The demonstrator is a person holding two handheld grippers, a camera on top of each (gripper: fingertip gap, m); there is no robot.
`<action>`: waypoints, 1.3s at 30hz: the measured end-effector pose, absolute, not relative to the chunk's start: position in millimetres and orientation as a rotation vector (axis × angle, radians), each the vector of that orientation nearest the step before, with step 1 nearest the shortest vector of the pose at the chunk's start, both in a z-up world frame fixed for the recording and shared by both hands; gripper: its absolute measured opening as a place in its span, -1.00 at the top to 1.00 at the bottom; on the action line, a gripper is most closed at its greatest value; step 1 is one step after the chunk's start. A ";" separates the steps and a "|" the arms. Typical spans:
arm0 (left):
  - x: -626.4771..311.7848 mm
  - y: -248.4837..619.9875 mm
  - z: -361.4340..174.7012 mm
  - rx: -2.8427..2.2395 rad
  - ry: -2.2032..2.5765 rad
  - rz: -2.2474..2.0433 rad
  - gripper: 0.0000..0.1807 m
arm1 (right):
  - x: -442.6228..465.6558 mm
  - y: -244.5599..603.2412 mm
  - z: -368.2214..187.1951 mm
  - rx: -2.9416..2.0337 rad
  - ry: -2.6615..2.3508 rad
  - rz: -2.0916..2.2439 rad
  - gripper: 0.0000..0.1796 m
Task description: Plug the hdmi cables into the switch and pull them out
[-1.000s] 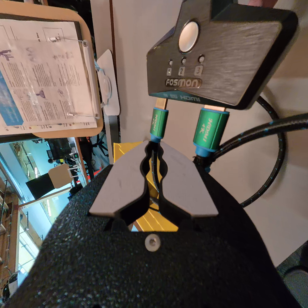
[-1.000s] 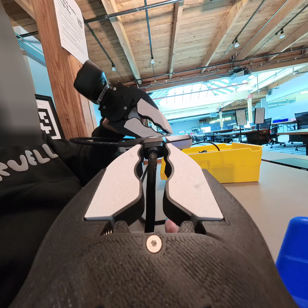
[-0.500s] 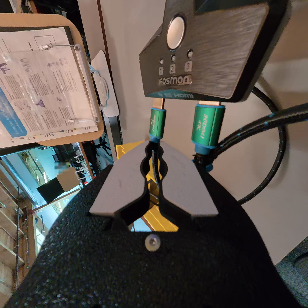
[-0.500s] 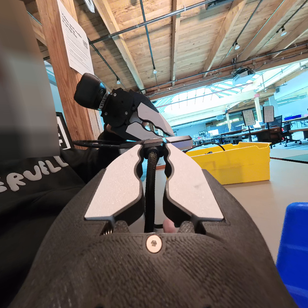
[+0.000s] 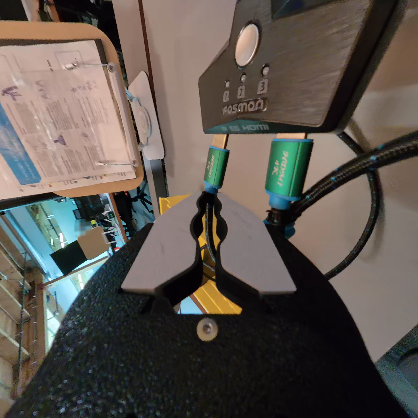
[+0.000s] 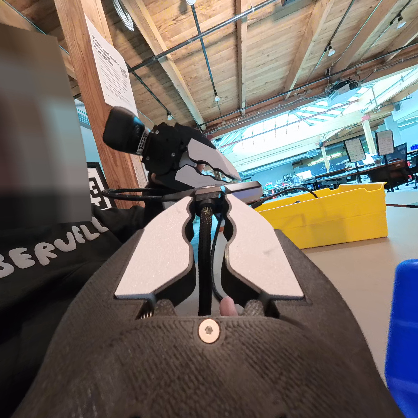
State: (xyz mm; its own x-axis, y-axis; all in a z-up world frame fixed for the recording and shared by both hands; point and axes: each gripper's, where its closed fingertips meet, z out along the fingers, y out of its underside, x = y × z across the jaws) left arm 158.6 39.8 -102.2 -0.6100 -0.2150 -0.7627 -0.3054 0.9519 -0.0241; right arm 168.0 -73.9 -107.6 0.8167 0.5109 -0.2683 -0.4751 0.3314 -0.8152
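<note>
In the left wrist view the black HDMI switch point(image 5: 294, 74) hangs above my left gripper point(image 5: 209, 195). Two green HDMI plugs sit in its lower edge. My left gripper is shut on the braided cable just behind the left plug point(image 5: 214, 167), whose gold tip partly shows. The right plug point(image 5: 287, 172) sits deeper, its cable point(image 5: 362, 158) looping off right. In the right wrist view my right gripper point(image 6: 208, 200) is shut on the black cable connector point(image 6: 207, 195) at the near edge of the switch point(image 6: 239, 187), seen edge-on. The left gripper point(image 6: 235, 178) reaches in from the left.
A yellow bin point(image 6: 328, 217) stands on the grey table point(image 6: 350, 271) behind the switch. A blue object point(image 6: 404, 339) is at the right edge. A person's black sleeve point(image 6: 45, 260) and a wooden post point(image 6: 90, 113) fill the left. A paper sign board point(image 5: 56, 108) is left of the switch.
The right wrist view has tilted up a little and the switch has shifted slightly in the left wrist view. Both grips hold as before; both plugs stay in the switch.
</note>
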 end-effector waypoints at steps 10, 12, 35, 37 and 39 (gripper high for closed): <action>155.9 41.0 -110.8 -0.387 2.313 0.162 0.94 | 166.6 -70.3 -111.6 -1.092 -0.052 0.609 0.75; 156.2 38.3 -111.6 -0.379 2.354 0.074 0.94 | 166.3 -71.7 -110.2 -1.087 -0.068 0.572 0.75; 127.5 13.3 -99.3 -0.513 2.489 -1.218 0.91 | 146.1 -82.9 -99.3 -1.030 -0.236 0.511 0.75; 129.0 15.1 -102.6 -0.547 2.475 -1.230 0.91 | 148.4 -80.2 -101.2 -1.048 -0.209 0.531 0.75; 129.6 17.9 -107.0 -0.526 2.468 -1.183 0.91 | 148.0 -77.4 -103.5 -1.068 -0.205 0.529 0.74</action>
